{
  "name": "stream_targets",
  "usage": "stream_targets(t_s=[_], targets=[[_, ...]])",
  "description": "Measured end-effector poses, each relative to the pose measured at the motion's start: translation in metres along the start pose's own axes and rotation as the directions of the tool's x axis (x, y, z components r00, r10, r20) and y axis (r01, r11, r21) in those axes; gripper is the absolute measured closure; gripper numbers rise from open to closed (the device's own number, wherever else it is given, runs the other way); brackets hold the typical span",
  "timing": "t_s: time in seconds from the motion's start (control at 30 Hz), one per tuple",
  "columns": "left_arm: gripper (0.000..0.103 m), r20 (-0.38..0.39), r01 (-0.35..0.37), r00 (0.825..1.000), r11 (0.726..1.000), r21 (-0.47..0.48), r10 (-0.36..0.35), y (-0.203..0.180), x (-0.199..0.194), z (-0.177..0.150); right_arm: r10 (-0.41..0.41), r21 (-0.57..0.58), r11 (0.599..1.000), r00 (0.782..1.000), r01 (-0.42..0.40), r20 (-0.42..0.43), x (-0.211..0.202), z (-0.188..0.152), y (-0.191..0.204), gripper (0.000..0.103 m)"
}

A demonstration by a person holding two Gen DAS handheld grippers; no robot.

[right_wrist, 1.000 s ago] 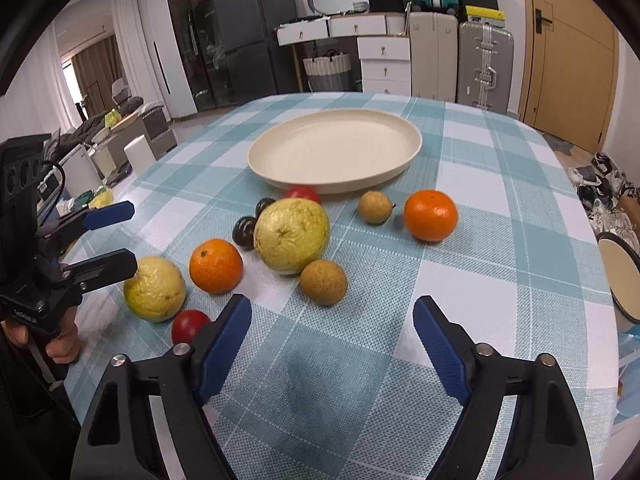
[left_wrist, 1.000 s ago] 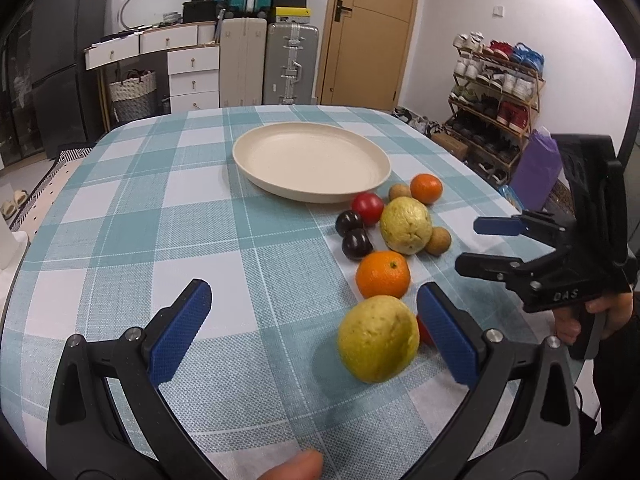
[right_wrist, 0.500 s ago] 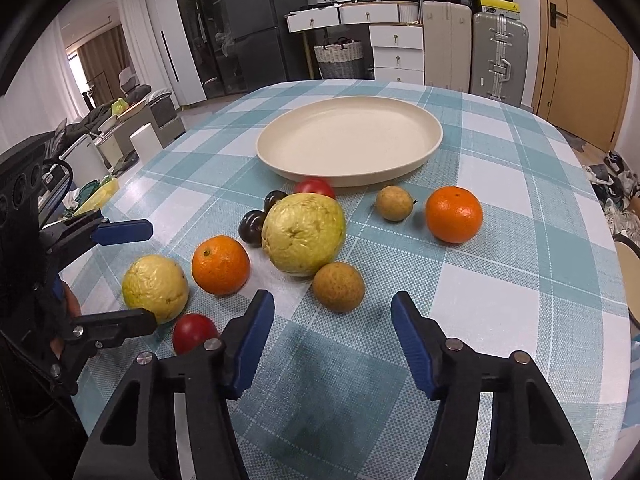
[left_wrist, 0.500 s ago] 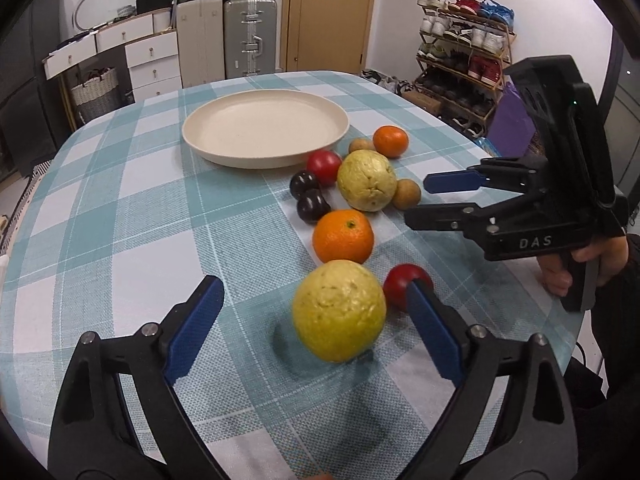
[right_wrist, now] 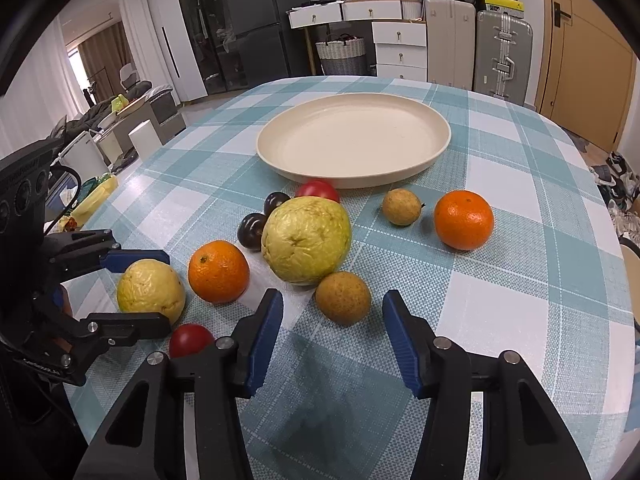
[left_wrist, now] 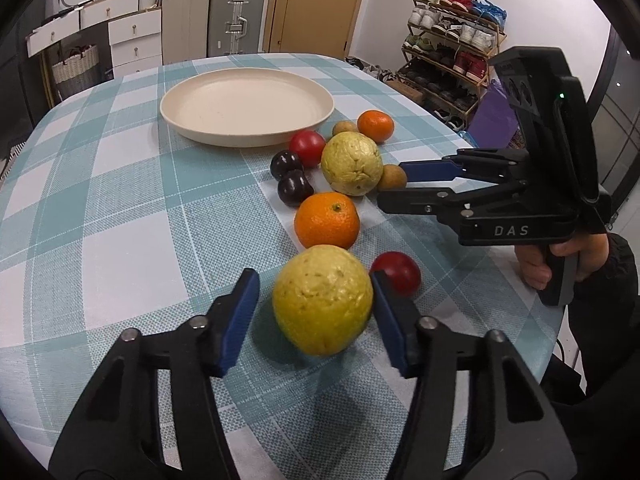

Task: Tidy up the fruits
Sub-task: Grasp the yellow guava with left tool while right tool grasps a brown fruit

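My left gripper [left_wrist: 316, 312] is open around a yellow guava [left_wrist: 322, 299] on the checked tablecloth; its right pad touches the fruit, the left pad stands apart. The same guava shows in the right wrist view [right_wrist: 151, 290] between the left gripper's fingers. My right gripper [right_wrist: 332, 340] is open and empty, just short of a brown round fruit [right_wrist: 343, 297]. A larger guava [right_wrist: 306, 239], two oranges [right_wrist: 218, 271] [right_wrist: 464, 219], two dark plums [left_wrist: 295, 187], two red fruits [left_wrist: 396, 272] and another brown fruit [right_wrist: 401, 206] lie near an empty cream plate [right_wrist: 354, 138].
The table edge [left_wrist: 536, 320] runs close behind the red fruit on the right. A shoe rack [left_wrist: 452, 52], suitcases [right_wrist: 502, 54] and white drawers [right_wrist: 396, 46] stand beyond the table.
My left gripper has moved forward around the yellow guava and its fingers have narrowed. My right gripper has moved closer to the brown fruit and its fingers have narrowed too.
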State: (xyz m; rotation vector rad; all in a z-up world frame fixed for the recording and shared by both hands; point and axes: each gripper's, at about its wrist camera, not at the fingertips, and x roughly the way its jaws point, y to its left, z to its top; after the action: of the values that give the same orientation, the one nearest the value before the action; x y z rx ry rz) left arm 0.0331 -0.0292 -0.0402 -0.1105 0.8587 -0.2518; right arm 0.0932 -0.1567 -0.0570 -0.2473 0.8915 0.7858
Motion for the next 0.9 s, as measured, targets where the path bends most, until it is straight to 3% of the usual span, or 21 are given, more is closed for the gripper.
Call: stream_targets(t_s=[0.03, 0.57, 0.9], targets=[[0.058, 0.003, 0.007, 1.000, 1.000, -0.002, -0.007, 0.000, -0.001, 0.000, 0.001, 0.001, 1.000, 1.000, -0.001, -0.001, 0.000, 0.000, -0.001, 0.049], [0.058, 0.068, -0.011, 0.998, 0.996, -0.086, 0.017, 0.020, -0.011, 0.010, -0.014, -0.005, 1.000, 1.000, 0.014, -0.016, 0.004, -0.001, -0.001, 0.074], [0.058, 0.102, -0.044, 0.993, 0.994, -0.102, 0.054, 0.028, -0.011, 0.021, -0.023, -0.008, 1.000, 1.000, 0.023, 0.014, -0.006, -0.001, -0.002, 0.074]])
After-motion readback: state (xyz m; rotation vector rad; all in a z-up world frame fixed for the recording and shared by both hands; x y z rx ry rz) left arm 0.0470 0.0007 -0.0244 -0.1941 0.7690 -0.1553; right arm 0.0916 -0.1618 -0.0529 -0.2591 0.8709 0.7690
